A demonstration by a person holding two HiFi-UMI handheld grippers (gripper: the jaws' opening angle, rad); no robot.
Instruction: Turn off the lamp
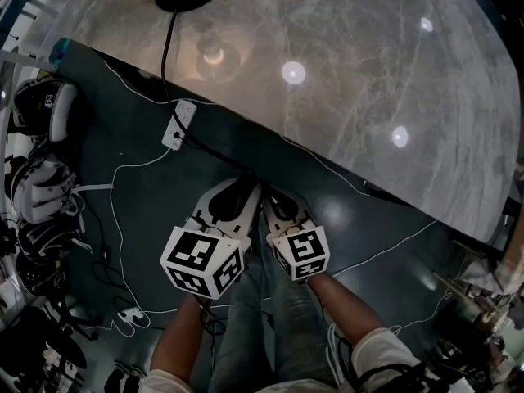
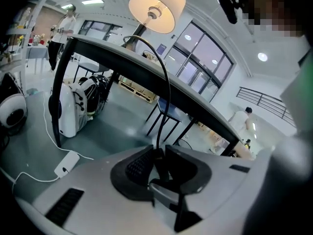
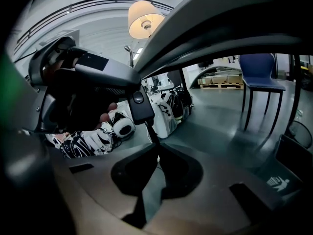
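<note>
1. The lamp (image 2: 156,6) is lit. Its shade glows above the tabletop (image 1: 368,72), and its cord (image 1: 168,56) drops over the edge to both grippers, which are below the tabletop.
2. The right gripper (image 3: 157,153) has its fingers clenched on the cord, just beside the inline switch (image 3: 139,105).
3. The left gripper (image 2: 157,153) has its fingers grasping the switch's dark body, where the cord enters it. In the right gripper view the button (image 3: 138,98) looks uncovered.
4. The step in hand is probably pressing that button. To do it well, use the right gripper as an anchor so the switch cannot swing or twist.
5. Set one left finger squarely on the button with the other finger backing the switch, then squeeze straight across.
6. Avoid tugging on the cord, since a pull could drag the lamp's base across the tabletop.
7. Judge success by whether the shade goes dark.
</note>
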